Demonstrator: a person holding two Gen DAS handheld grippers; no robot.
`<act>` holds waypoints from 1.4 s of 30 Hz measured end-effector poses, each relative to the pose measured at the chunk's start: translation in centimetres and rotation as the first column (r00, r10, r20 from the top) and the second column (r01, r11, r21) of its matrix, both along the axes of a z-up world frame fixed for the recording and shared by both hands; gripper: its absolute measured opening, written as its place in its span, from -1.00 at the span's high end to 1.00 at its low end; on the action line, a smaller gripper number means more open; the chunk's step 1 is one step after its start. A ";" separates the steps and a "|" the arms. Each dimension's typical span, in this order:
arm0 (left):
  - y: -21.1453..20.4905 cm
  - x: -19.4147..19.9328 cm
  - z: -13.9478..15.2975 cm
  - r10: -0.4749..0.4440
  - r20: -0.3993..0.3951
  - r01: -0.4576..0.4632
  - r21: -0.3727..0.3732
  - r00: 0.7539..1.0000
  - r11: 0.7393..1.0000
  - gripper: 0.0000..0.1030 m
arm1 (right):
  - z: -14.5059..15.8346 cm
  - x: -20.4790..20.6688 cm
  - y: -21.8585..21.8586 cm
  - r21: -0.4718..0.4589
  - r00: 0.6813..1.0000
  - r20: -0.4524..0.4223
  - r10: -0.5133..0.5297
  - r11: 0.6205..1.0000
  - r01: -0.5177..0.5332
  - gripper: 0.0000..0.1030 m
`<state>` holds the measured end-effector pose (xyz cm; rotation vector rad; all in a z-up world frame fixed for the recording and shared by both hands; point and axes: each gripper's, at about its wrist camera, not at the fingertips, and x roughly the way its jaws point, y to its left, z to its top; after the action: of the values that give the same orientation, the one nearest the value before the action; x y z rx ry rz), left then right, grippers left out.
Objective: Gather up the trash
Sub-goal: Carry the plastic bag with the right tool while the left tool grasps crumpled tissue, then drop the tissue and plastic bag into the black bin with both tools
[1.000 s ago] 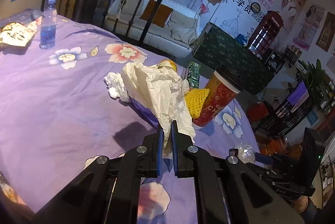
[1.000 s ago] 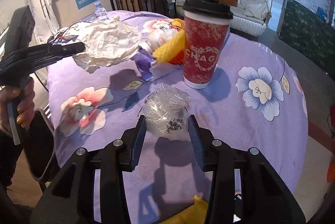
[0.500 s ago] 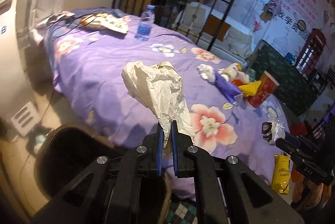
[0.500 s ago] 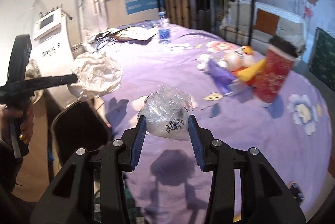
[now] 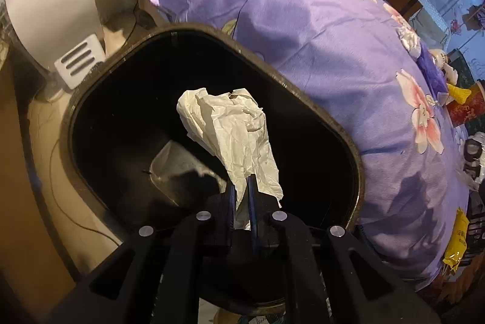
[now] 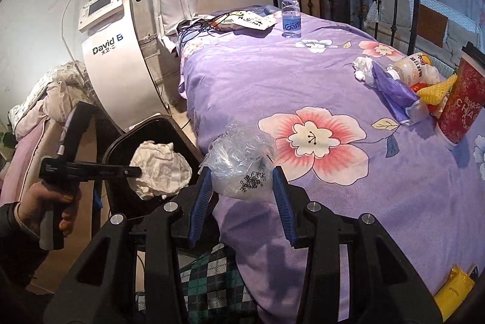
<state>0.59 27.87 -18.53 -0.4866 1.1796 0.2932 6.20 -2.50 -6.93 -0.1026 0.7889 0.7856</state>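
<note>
A purple flowered bedspread (image 6: 303, 81) covers the bed, with a black trash bin (image 5: 303, 99) standing just beside its near edge. A red paper cup (image 6: 462, 105) stands among scraps at the far right edge, a water bottle (image 6: 291, 18) upright near the head end. The left gripper (image 5: 241, 187) pinches a crumpled white paper (image 5: 233, 133) tight, holding it over the bin's open mouth. The right gripper (image 6: 241, 187) clamps a clear plastic wad (image 6: 241, 163) above the bed's near corner.

Purple floral bedspread (image 6: 303, 81), black bin (image 5: 303, 99)
</note>
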 end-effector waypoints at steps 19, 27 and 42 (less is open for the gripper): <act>2.3 -2.9 9.4 0.137 0.221 -0.203 0.312 0.966 0.928 -0.65 | -2.5 -1.3 7.7 0.051 0.960 -0.155 0.231 0.973 -0.226 0.18; 3.7 -2.8 14.4 0.124 0.306 -0.249 0.414 0.944 0.876 -0.81 | -6.3 -2.5 16.2 0.013 0.884 -0.266 0.384 0.918 -0.395 0.18; 5.1 -2.3 13.1 0.182 0.319 -0.299 0.372 0.930 0.879 -0.84 | -10.0 -3.5 21.6 -0.076 0.849 -0.320 0.420 0.882 -0.465 -0.48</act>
<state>-1.75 32.98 -5.40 -0.2855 0.7515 0.6599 2.73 19.12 -16.90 -0.3199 1.1322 1.2005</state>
